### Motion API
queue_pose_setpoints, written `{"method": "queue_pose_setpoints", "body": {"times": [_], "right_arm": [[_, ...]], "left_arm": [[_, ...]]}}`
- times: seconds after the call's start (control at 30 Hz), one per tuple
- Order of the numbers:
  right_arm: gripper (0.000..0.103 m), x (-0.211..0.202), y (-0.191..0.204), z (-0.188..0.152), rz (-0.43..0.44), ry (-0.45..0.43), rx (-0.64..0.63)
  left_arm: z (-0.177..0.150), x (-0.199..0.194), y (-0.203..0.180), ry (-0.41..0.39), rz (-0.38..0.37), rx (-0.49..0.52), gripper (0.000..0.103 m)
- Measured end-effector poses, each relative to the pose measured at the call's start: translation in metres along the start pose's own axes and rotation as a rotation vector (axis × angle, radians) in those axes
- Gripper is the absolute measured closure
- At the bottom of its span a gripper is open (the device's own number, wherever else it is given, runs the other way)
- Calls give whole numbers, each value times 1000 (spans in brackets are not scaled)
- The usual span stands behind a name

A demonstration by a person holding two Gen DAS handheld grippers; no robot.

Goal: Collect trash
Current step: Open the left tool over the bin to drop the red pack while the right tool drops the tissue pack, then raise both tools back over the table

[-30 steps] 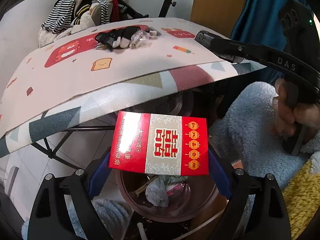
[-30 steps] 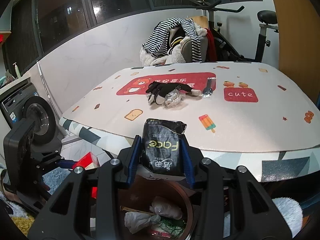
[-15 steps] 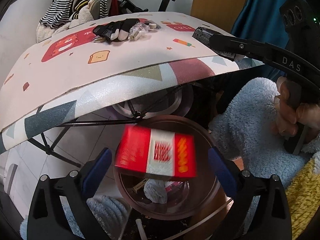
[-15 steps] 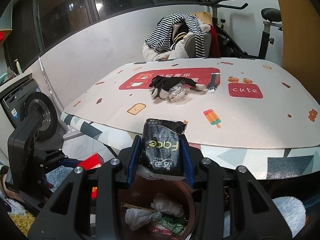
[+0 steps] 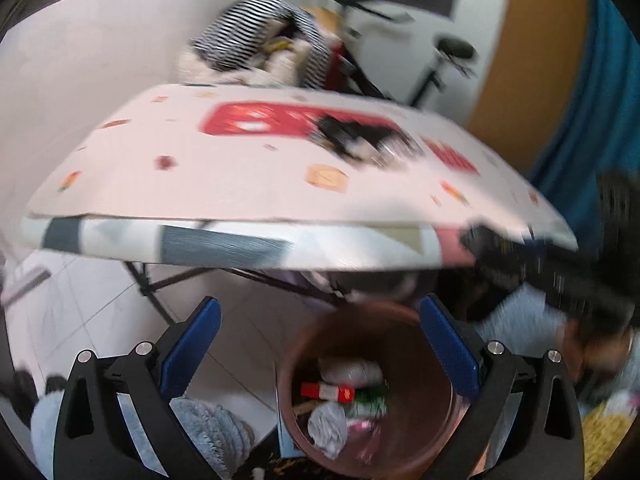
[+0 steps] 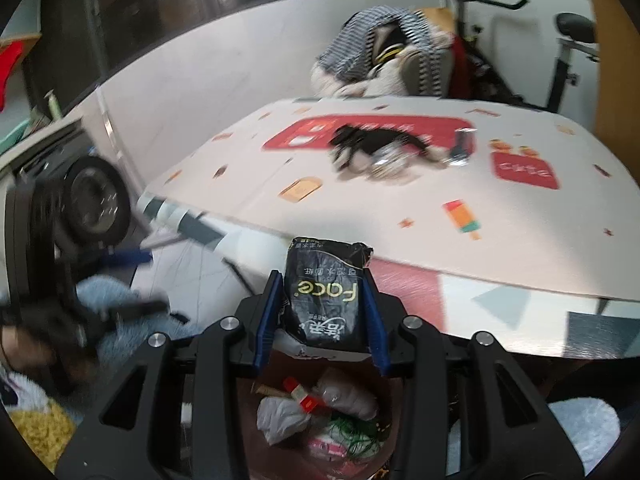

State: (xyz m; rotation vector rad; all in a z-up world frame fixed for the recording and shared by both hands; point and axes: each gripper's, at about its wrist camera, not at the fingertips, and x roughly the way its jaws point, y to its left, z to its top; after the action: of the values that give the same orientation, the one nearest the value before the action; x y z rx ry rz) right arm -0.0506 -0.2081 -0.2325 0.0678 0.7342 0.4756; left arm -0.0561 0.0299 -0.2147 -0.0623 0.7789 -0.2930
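Below the left gripper [image 5: 320,344], jaws spread wide w/ nothing in them, sits the brown bin [image 5: 408,320] w/ the red box [image 5: 327,391] inside. Right gripper [image 6: 322,322] is clamped on a black tissue pack [image 6: 326,292], right above the bin

A patterned table [image 6: 400,200] is carrying black gloves [image 6: 376,142] and crumpled wrappers [image 6: 390,160] toward its twelve o'clock side.

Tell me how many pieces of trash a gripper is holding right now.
1: the black tissue pack, clamped in the right gripper above the bin. The left gripper holds nothing.
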Motion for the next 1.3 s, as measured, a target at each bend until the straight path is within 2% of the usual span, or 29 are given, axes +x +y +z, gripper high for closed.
{"method": "queue_pose_setpoints", "body": {"times": [0.1,0.2,0.33,0.47,0.57,0.63,0.7,0.8,1.03,1.3], "right_arm": [[62,11,12,-3,21,54,-52],[62,24,21,-8,60,123,-85],[62,44,30,-17,52,231,-128],[62,57,34,-23,39,298,-148],[58,57,34,-24,38,302,-143],[47,56,33,-24,40,298,-136],[29,54,32,-22,34,285,-132],[16,50,29,-19,26,263,-119],[7,42,19,-12,-18,213,-77],[6,32,3,-5,-56,166,-3]], "left_arm": [[2,-11,18,-53,32,-85,6],[3,-14,31,-64,54,-150,6],[2,-15,34,-63,58,-158,6],[2,-15,32,-60,56,-135,6],[2,-13,31,-55,57,-127,6],[2,-12,31,-52,53,-129,6],[1,-11,31,-48,50,-132,6],[1,-10,32,-40,50,-134,6],[2,-9,32,-43,45,-133,6],[12,-10,17,-58,33,-59,6]]}}
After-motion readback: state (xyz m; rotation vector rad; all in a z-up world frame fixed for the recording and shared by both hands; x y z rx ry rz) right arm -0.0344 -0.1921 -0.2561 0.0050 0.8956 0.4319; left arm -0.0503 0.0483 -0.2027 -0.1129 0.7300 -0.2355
